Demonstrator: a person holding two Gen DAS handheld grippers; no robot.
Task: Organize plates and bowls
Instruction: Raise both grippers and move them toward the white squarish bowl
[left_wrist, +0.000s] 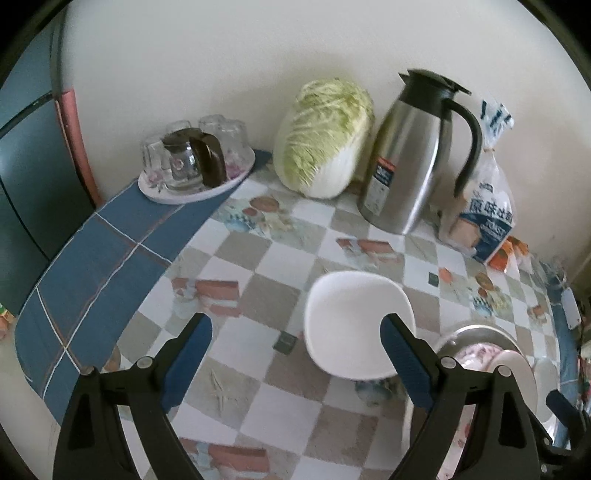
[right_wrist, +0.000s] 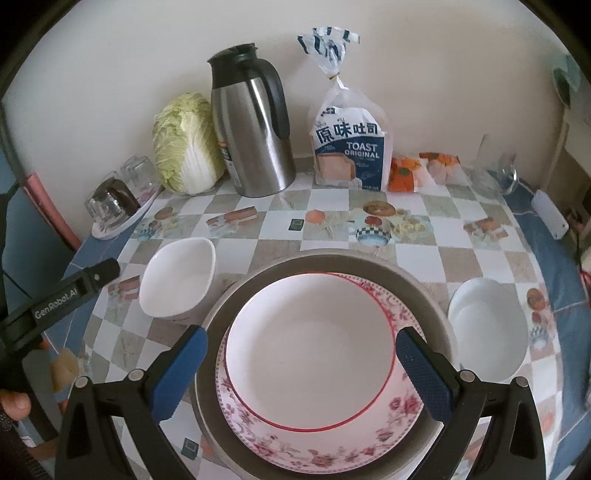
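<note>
My right tongs (right_wrist: 301, 373) gape wide, gripping nothing, above a red-rimmed plate (right_wrist: 308, 350) stacked on a floral plate (right_wrist: 369, 443) in a grey dish (right_wrist: 332, 260). My left tongs (left_wrist: 295, 354) are also released; the square white bowl (left_wrist: 351, 321) sits at their one o'clock.

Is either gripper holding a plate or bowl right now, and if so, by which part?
Nothing is held. The left gripper and the right gripper both stand open, pads clear of the dishes.

Checkered table (right_wrist: 325, 221): bowl (right_wrist: 177, 277), thermos (right_wrist: 255, 140), cabbage (right_wrist: 184, 147), toast bag (right_wrist: 349, 147).
</note>
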